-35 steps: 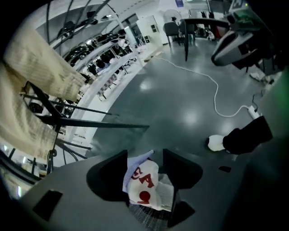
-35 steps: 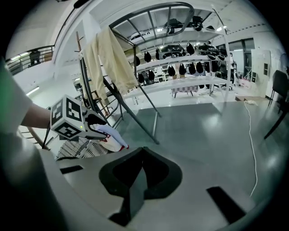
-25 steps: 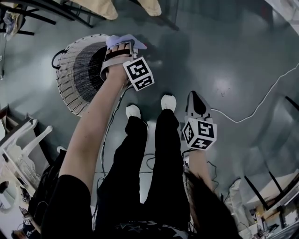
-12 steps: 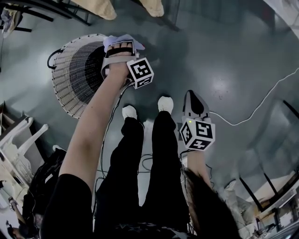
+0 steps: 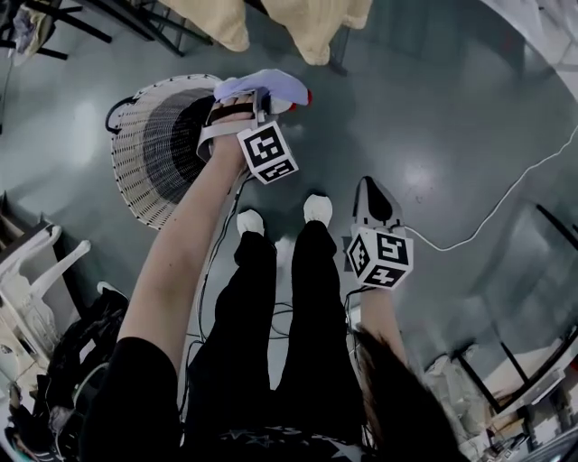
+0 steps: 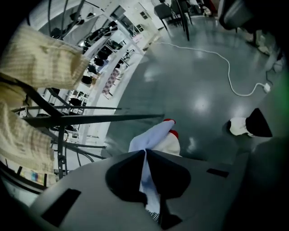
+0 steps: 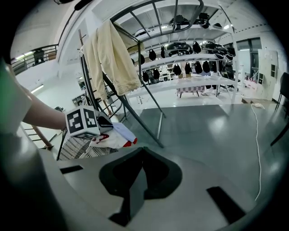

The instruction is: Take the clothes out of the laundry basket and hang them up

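A round white wicker laundry basket (image 5: 144,153) stands on the grey floor, upper left in the head view. Over its right rim my left gripper (image 5: 246,97) is shut on a pale blue and white garment with red trim (image 5: 274,87). In the left gripper view the cloth (image 6: 157,137) is pinched between the closed jaws of the left gripper (image 6: 144,155) and hangs out past the tips. My right gripper (image 5: 373,191) hangs lower right, shut and empty. The right gripper view shows its jaws closed, the right gripper (image 7: 143,152) pointing toward the garment (image 7: 118,136) and basket (image 7: 76,148).
A black metal drying rack (image 7: 135,90) holds beige clothes (image 7: 113,54), which also show at the top of the head view, beige clothes (image 5: 312,23). A white cable (image 5: 506,203) crosses the floor at right. A white plastic chair (image 5: 32,289) and dark bags (image 5: 77,361) stand at left.
The left gripper's jaws closed on the pale garment at the basket's rim and raised it a little. The right gripper has stayed where it was.
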Tool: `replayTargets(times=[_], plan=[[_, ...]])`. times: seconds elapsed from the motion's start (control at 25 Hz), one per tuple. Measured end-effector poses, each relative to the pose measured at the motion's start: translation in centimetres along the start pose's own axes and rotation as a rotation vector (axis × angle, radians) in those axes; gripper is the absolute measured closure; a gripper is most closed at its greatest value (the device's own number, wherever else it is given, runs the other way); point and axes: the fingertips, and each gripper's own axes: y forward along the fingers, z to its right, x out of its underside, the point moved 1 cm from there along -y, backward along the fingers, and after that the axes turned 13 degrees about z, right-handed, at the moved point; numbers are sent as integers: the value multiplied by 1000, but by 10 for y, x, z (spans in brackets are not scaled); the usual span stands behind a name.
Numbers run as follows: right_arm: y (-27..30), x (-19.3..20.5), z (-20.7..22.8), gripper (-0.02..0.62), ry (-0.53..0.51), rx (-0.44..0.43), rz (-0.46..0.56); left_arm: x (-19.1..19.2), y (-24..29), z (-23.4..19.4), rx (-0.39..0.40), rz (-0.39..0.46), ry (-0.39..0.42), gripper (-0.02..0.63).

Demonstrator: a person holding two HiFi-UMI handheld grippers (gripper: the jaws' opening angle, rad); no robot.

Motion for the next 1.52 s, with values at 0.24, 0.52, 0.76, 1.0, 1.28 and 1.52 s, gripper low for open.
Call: replayTargets(times=[0.24,0.52,0.76,1.0,1.28,1.52], plan=[[2,-19,-24,583,-37,-18,2,-6,-53,-19,-17,131,-145,578],[-2,-36,-61,583,-72,-65,8,20,-123,-35,-49,186,-341,578],[-3,-42,-93,583,-103,-107,0,37,-177,-48,-94,260,-464,578],[2,-38,-118,583,-117,-142,-15,44,-225,-75,-145,367,-597,580],[9,-47,-149,583,-112,-215,3,56,-266,-99,-145,472,-683,580],[18,-70,-197,576,-94,-421,25,69,-283,-113,-146,478,-714,580]])
